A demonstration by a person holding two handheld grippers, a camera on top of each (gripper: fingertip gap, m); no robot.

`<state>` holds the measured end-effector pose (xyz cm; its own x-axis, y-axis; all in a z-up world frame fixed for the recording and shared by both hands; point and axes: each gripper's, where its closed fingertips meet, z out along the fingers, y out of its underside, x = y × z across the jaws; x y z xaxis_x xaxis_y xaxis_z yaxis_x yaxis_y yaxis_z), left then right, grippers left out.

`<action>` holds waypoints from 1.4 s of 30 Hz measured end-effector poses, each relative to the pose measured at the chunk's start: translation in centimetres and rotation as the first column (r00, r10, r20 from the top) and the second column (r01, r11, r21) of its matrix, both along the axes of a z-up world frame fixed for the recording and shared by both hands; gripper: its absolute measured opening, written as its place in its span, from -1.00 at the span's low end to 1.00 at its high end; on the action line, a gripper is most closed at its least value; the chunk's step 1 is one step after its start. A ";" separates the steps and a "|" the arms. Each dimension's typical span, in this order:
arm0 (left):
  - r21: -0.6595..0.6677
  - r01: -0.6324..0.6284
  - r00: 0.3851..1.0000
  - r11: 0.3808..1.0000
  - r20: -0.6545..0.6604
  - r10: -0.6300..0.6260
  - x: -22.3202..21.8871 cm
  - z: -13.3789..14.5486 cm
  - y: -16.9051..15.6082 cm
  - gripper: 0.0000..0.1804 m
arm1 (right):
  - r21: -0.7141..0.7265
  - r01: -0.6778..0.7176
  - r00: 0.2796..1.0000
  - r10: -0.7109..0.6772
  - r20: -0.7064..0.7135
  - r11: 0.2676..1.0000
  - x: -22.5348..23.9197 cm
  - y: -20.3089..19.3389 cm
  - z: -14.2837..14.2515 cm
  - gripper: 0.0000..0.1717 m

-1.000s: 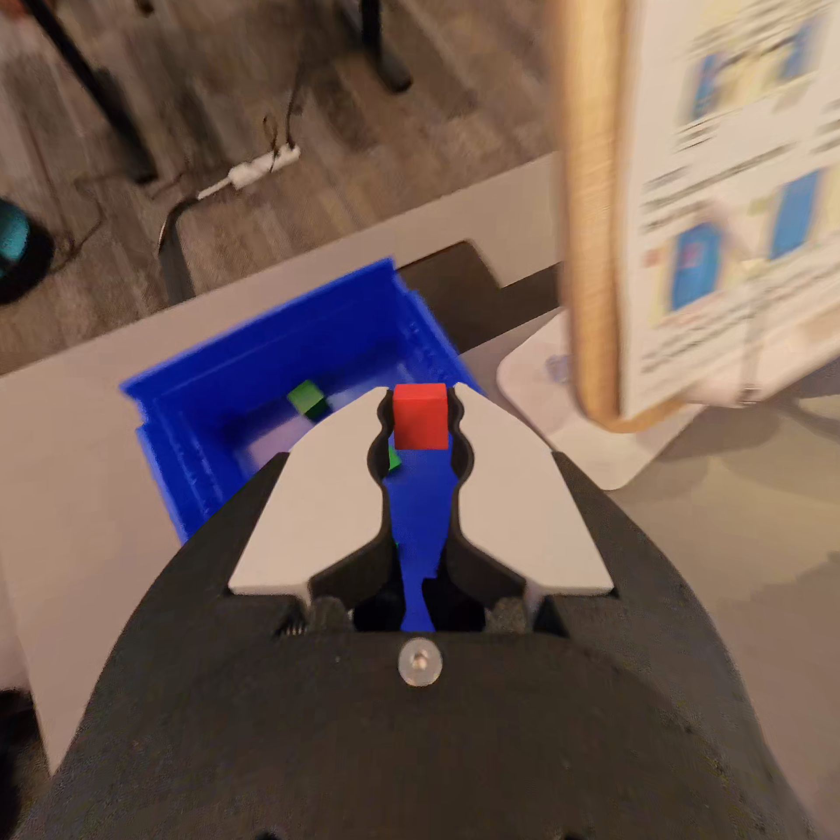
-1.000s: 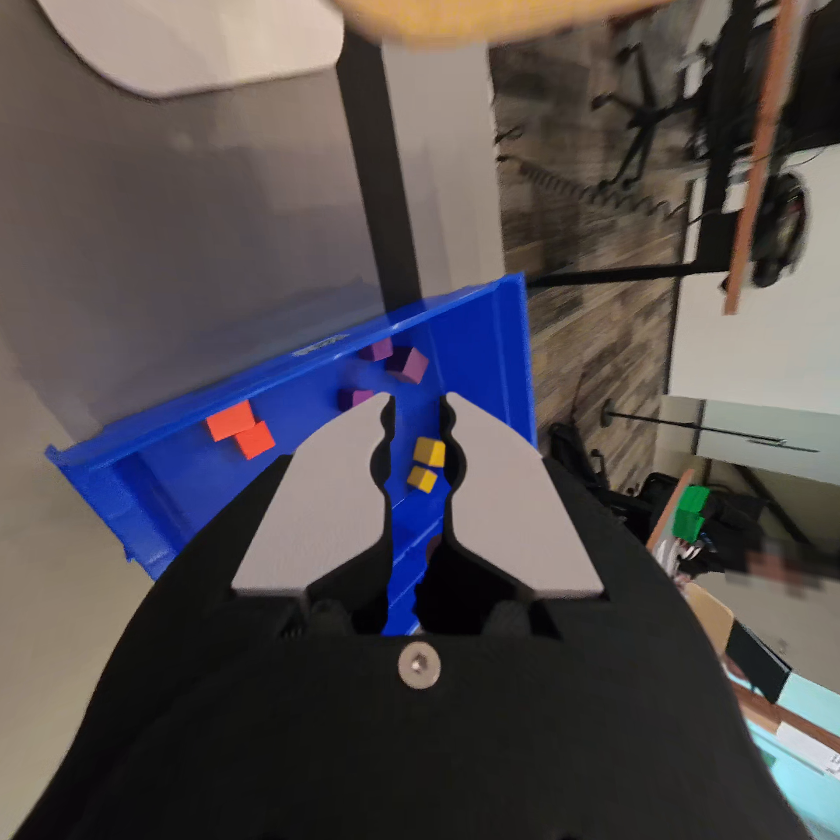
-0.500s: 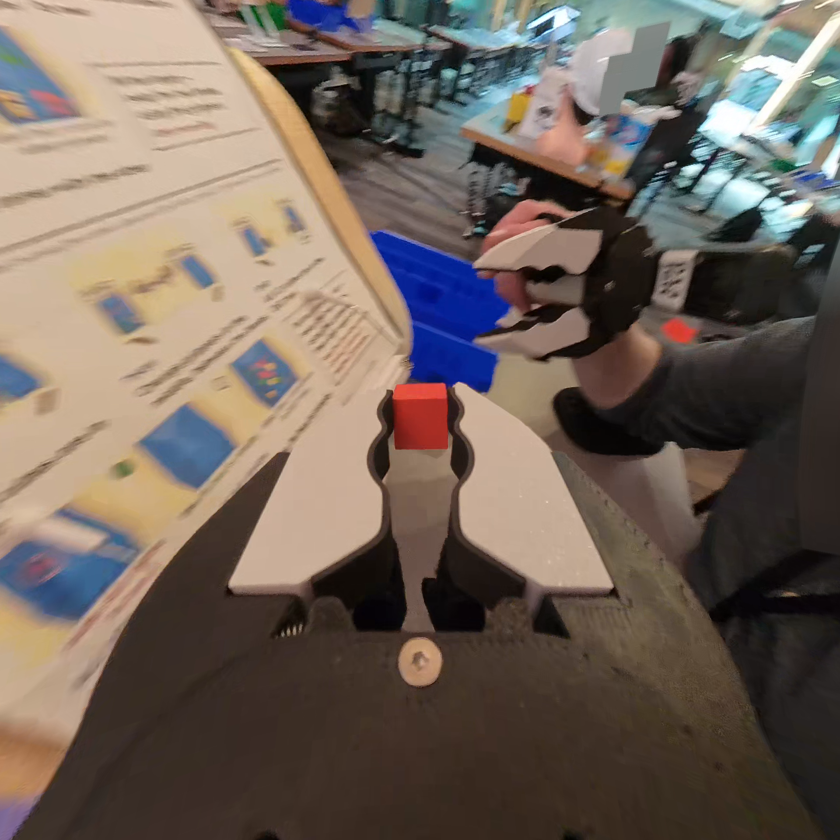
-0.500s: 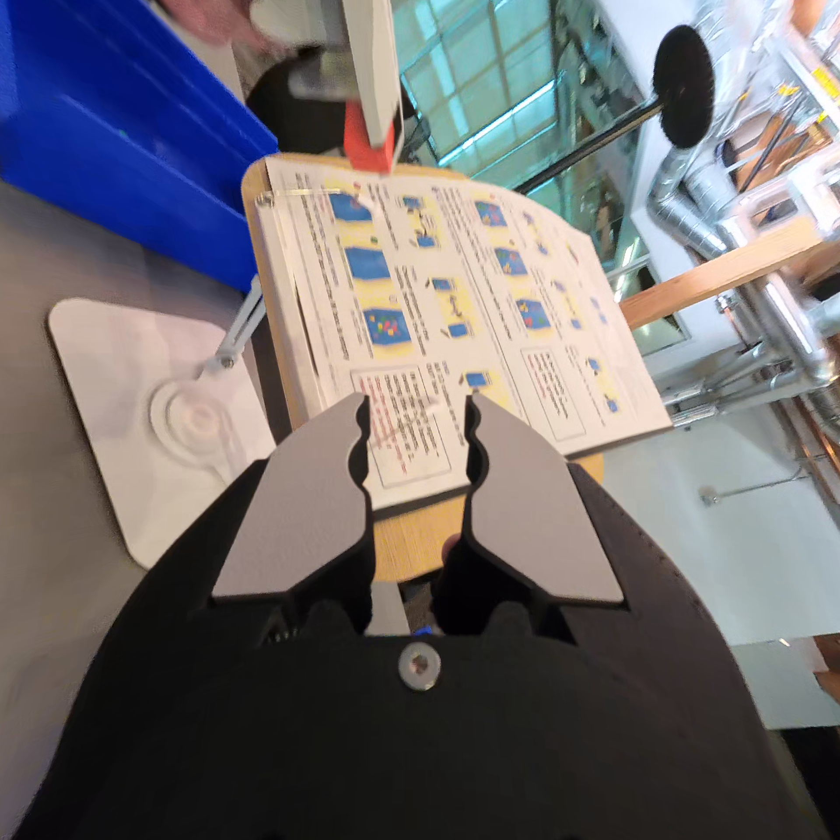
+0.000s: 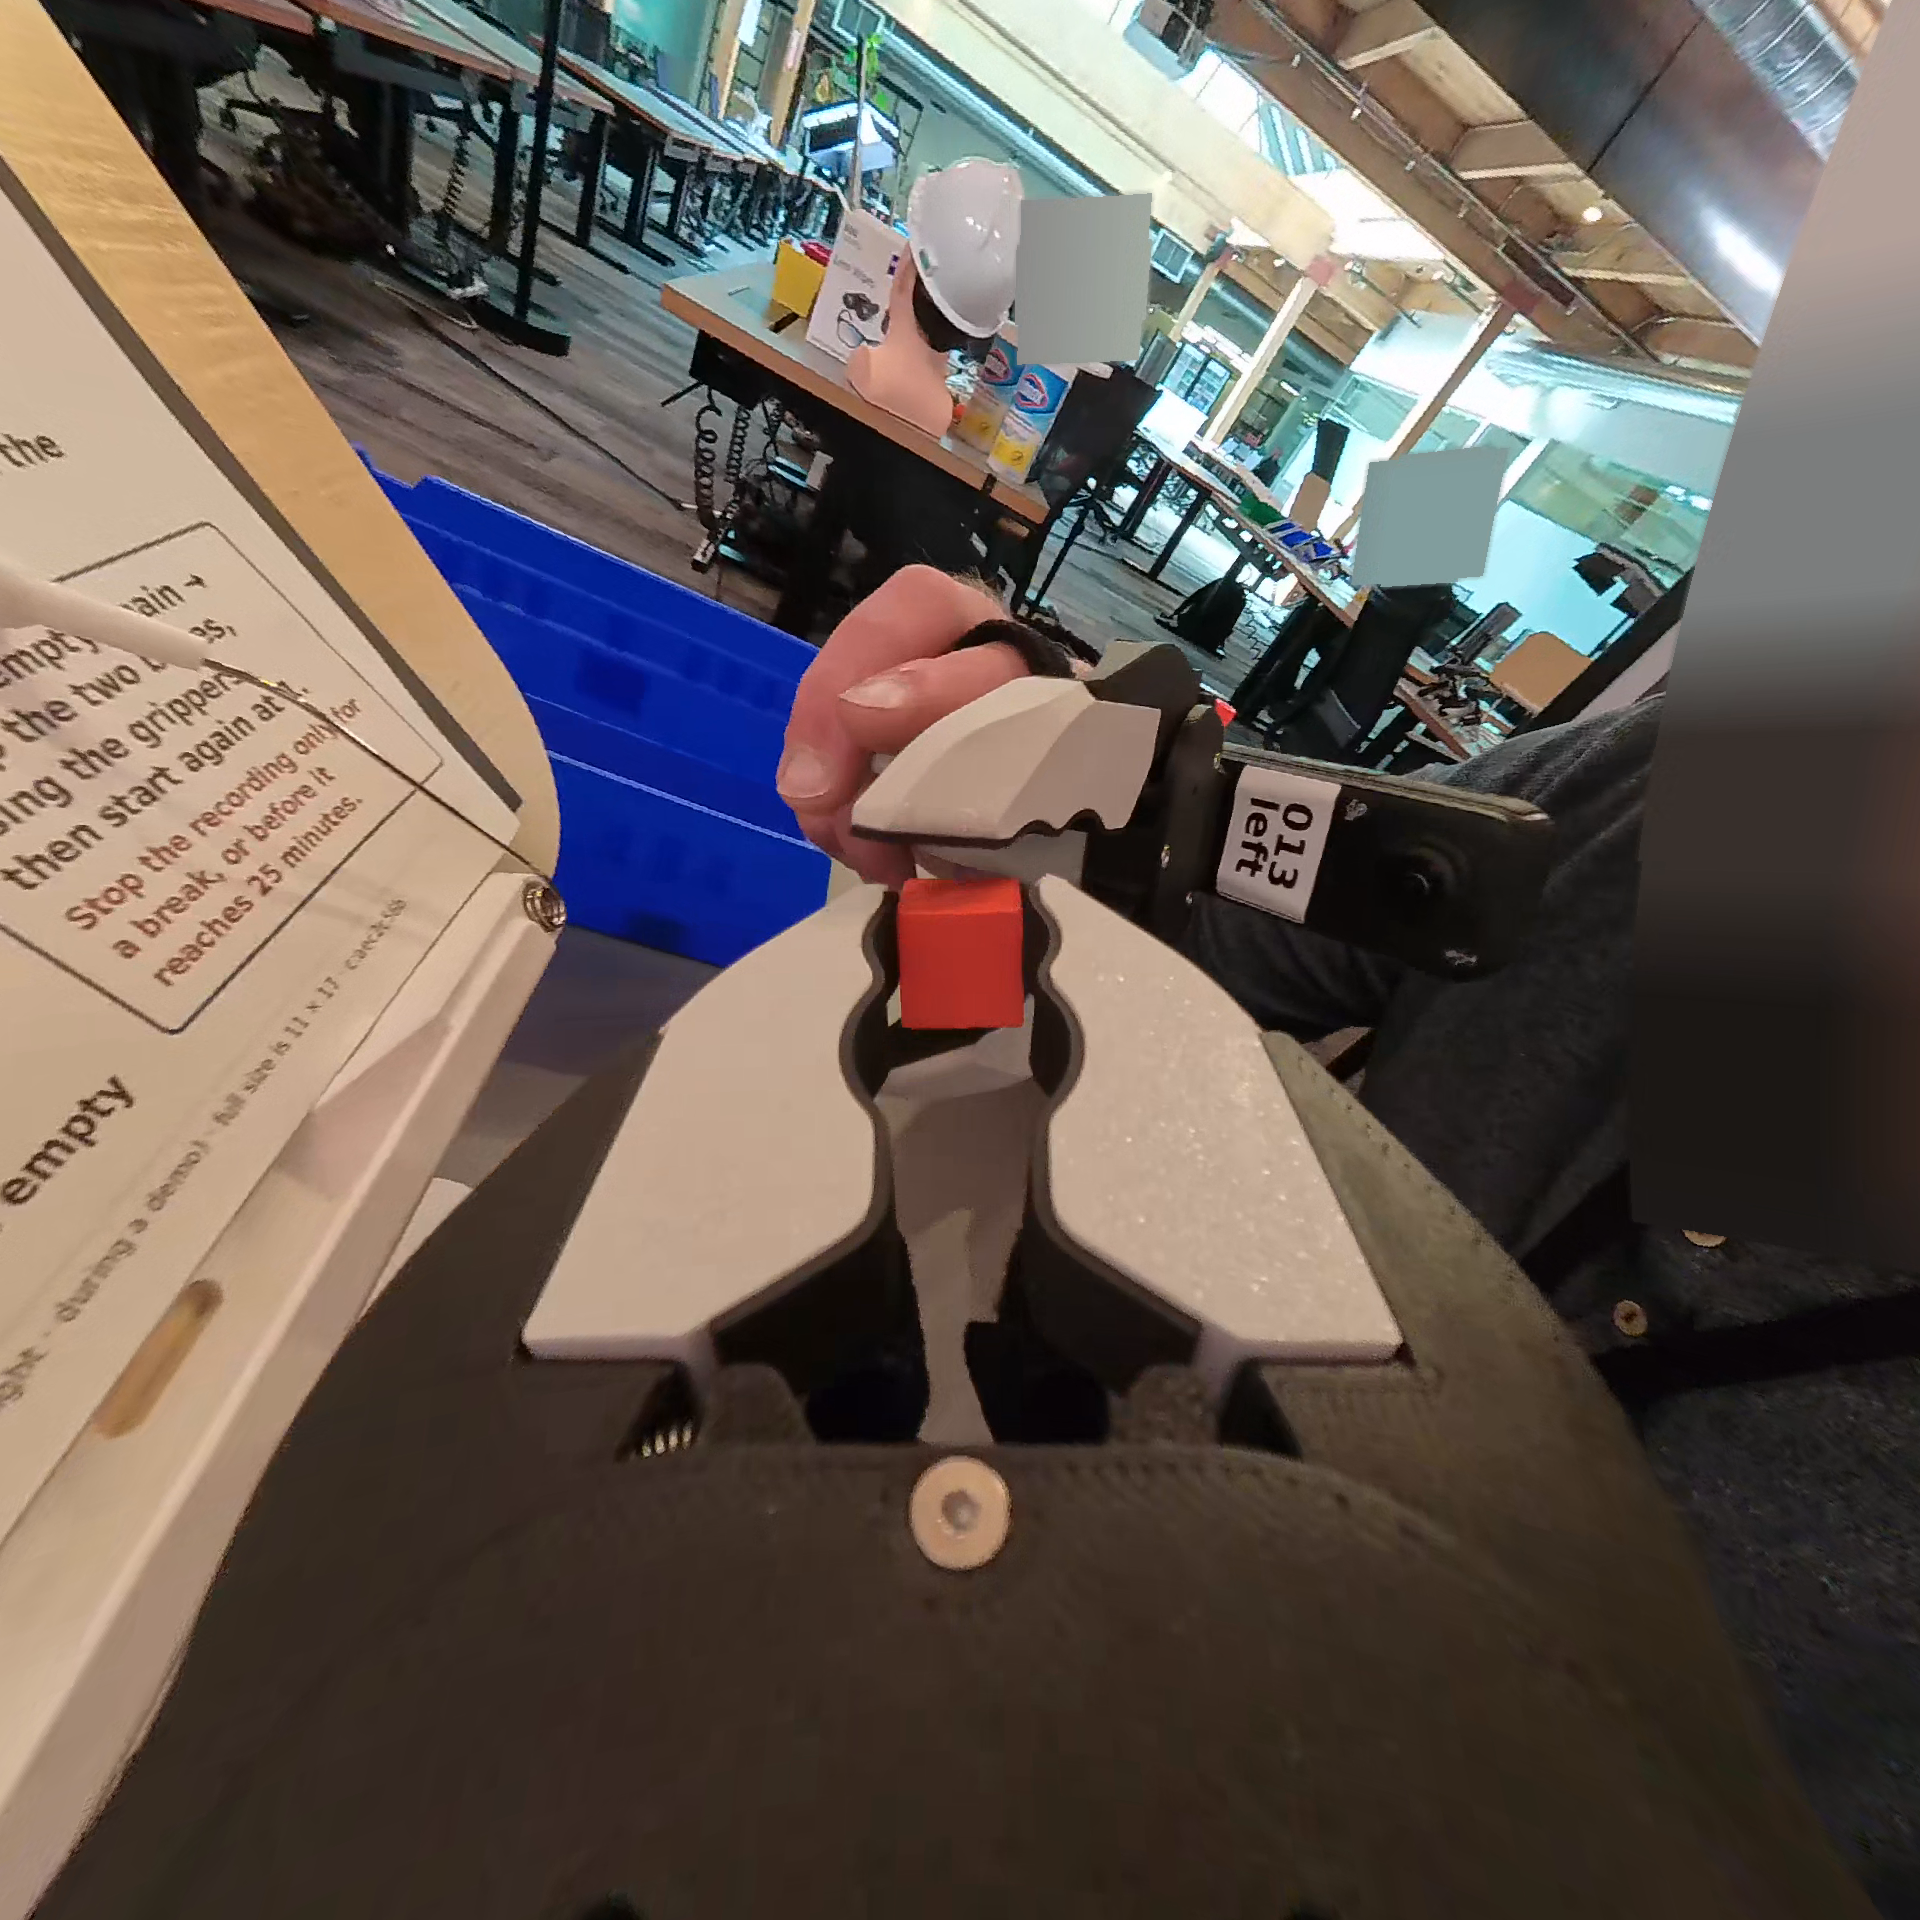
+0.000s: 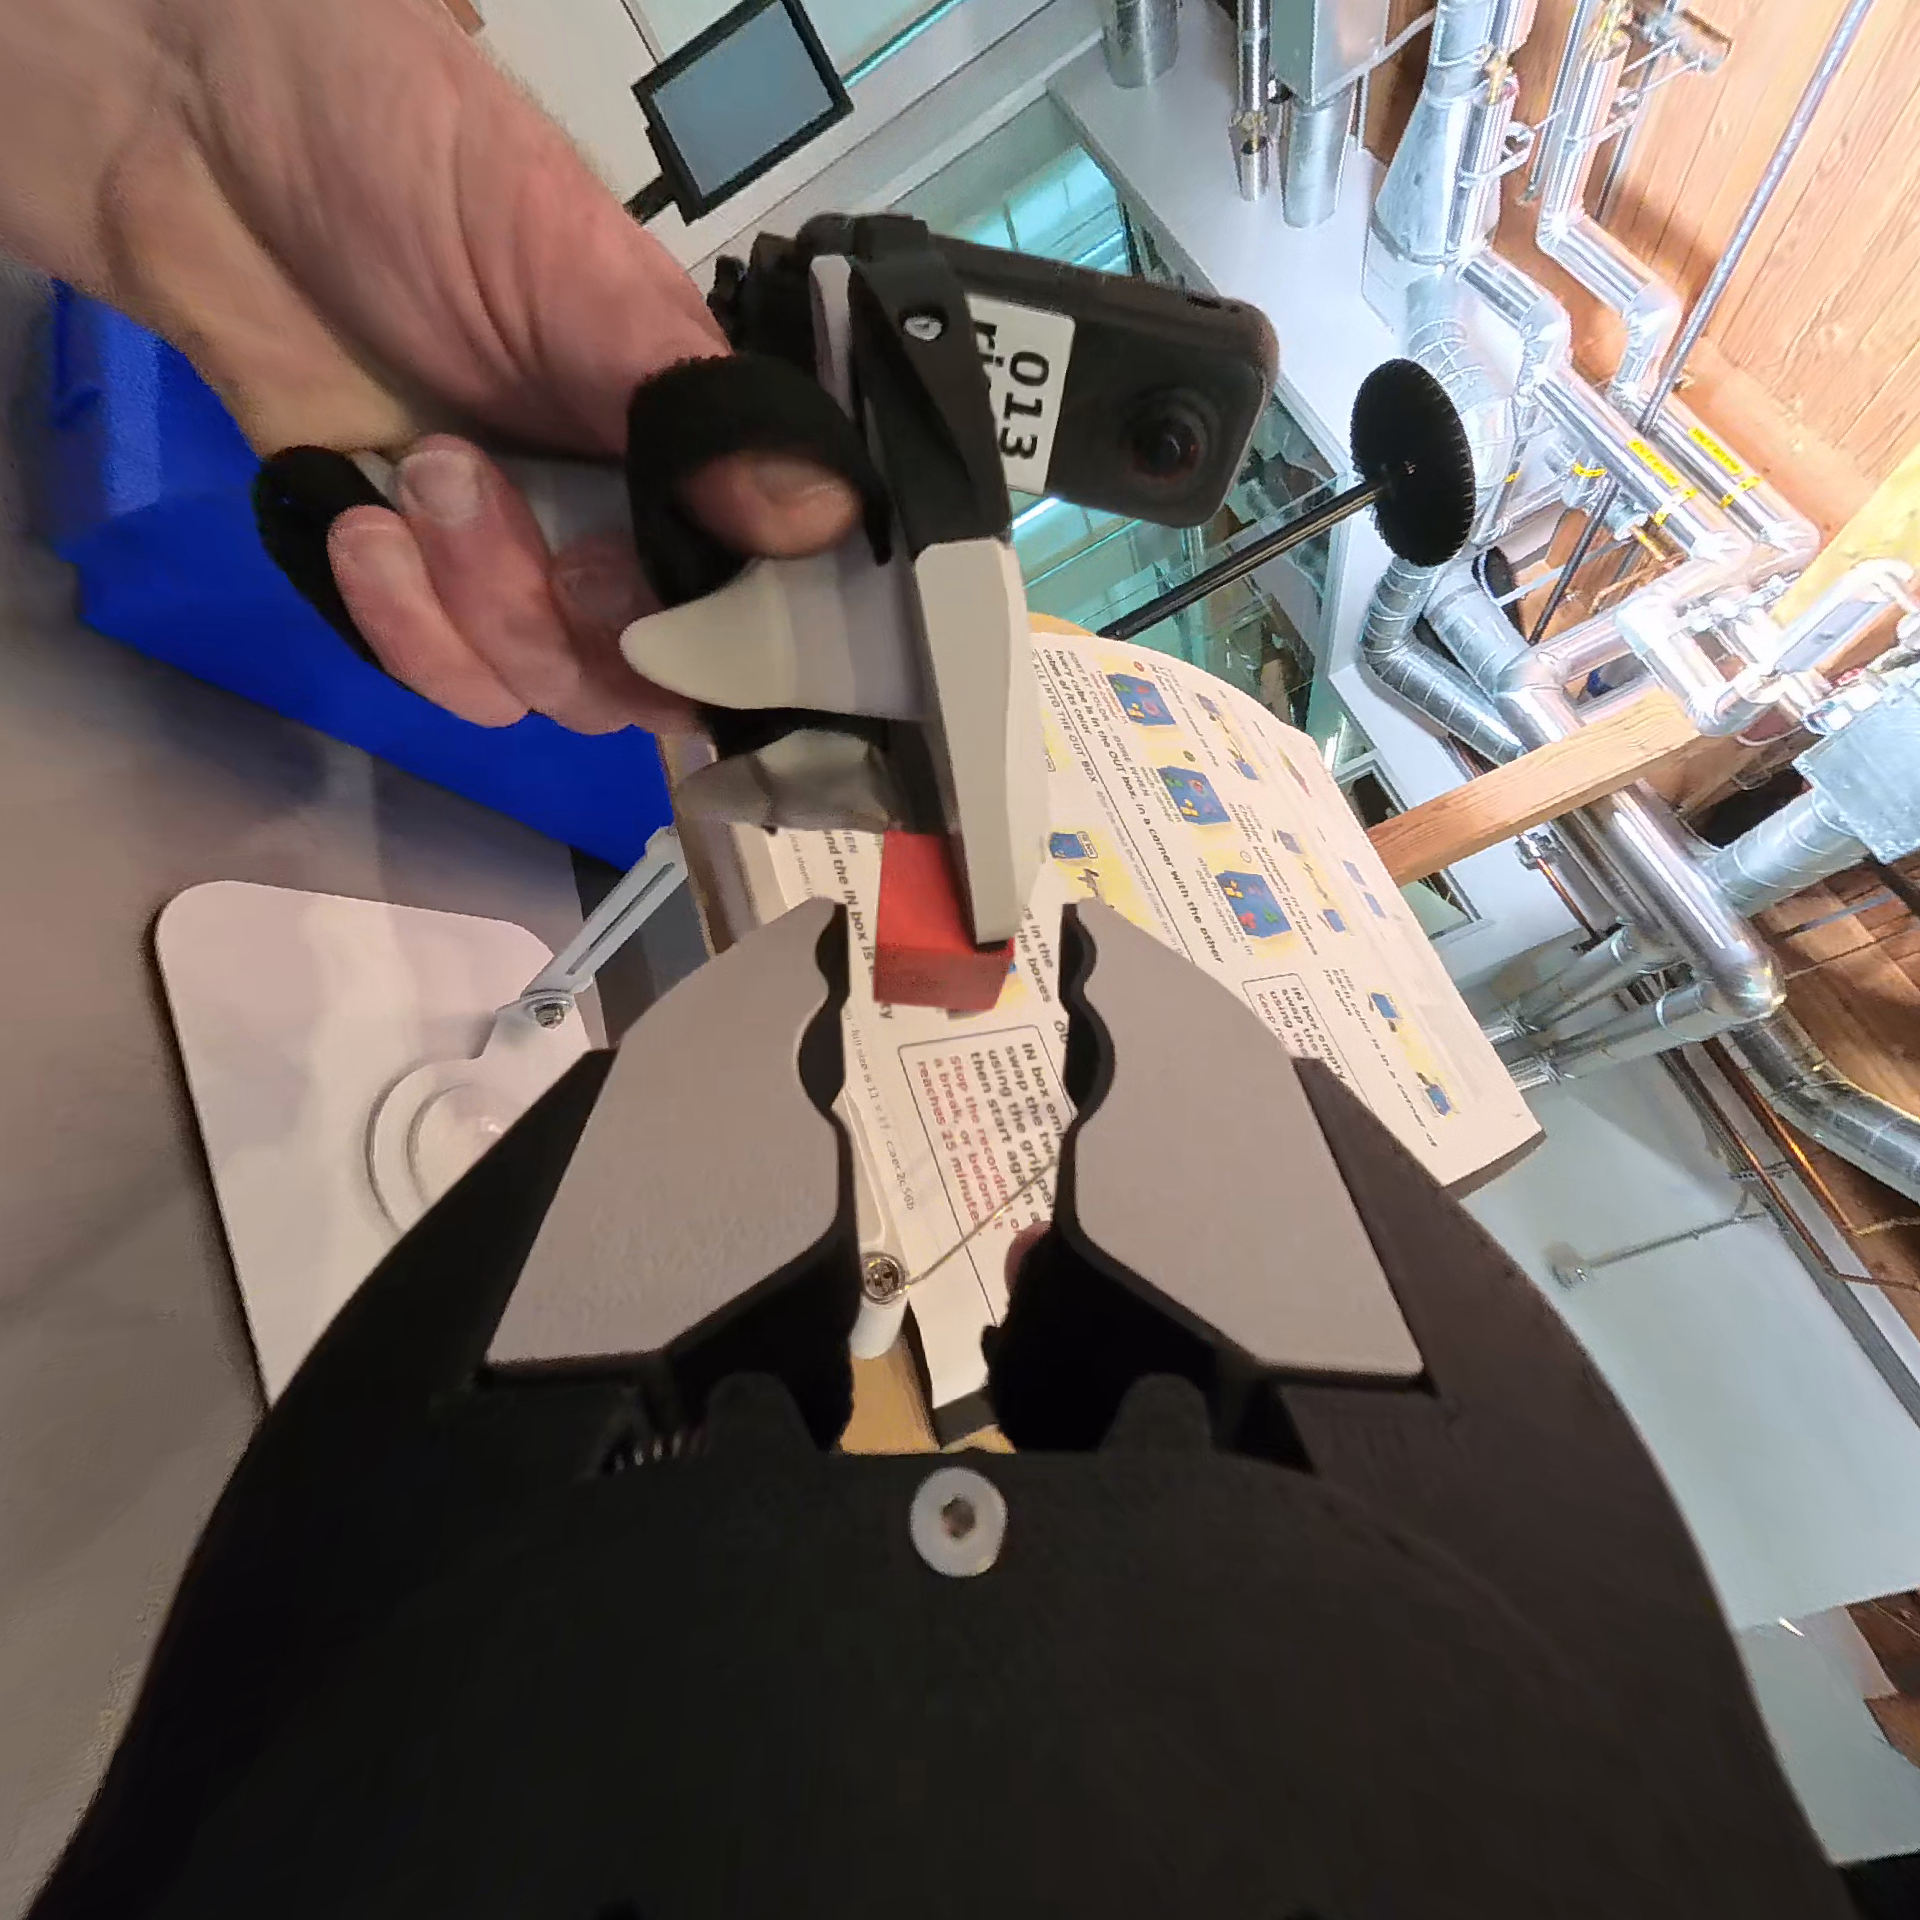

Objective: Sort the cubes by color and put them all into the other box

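Note:
My left gripper is shut on a red cube, with both pads pressed on its sides, and holds it up in the air. The right wrist view shows the same cube pinched by the left gripper's finger. There the cube sits between the tips of my right gripper, which is open, with a gap on each side of the cube. In the left wrist view the right gripper, held by a hand, reaches in just above and behind the cube. A blue box stands behind.
A wooden board with an instruction sheet stands close on the left; it also shows in the right wrist view on a white base plate. The blue box lies on the grey table. A person's sleeve is at the right.
Both grippers swung up from the blue boxes and turned to face each other. The red cube stayed in my left grasp and now lies between my right gripper's open fingertips.

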<state>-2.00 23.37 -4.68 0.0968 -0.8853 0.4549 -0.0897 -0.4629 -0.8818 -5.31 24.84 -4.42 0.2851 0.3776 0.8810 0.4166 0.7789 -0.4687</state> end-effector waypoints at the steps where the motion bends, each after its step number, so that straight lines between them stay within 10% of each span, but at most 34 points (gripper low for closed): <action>1: -0.007 0.008 1.000 1.000 0.003 -0.008 0.1 -0.1 -0.1 -0.75 | 0.005 -0.001 1.000 0.001 0.006 1.000 0.0 0.0 -0.1 -0.56; 16: -0.046 0.016 0.997 0.999 0.072 -0.013 -0.1 0.6 0.0 -0.73 | 0.042 -0.010 1.000 0.010 0.005 0.999 0.4 -0.3 0.2 -0.73; 24: 0.100 -0.087 0.995 0.991 0.063 0.081 -2.4 2.6 0.6 -1.00 | -0.094 0.185 0.955 -0.156 0.253 0.978 8.2 5.7 -0.8 -0.73; 32: 0.142 -0.094 0.996 0.985 0.013 0.093 -2.4 2.4 0.5 -1.00 | -0.377 0.555 0.709 -0.184 0.681 0.741 22.5 9.9 -10.2 -0.73; 42: 0.141 -0.085 0.996 0.986 -0.014 0.087 -2.1 1.7 0.5 -0.99 | -0.471 0.715 0.548 0.003 0.836 0.516 26.1 7.6 -16.4 -0.73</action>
<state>-4.10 23.87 -3.01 0.1832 -0.9282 0.3239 -0.0730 -0.3414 -0.9371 20.75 32.46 -20.83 0.0453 0.9502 0.3082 0.9887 0.0016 -0.1502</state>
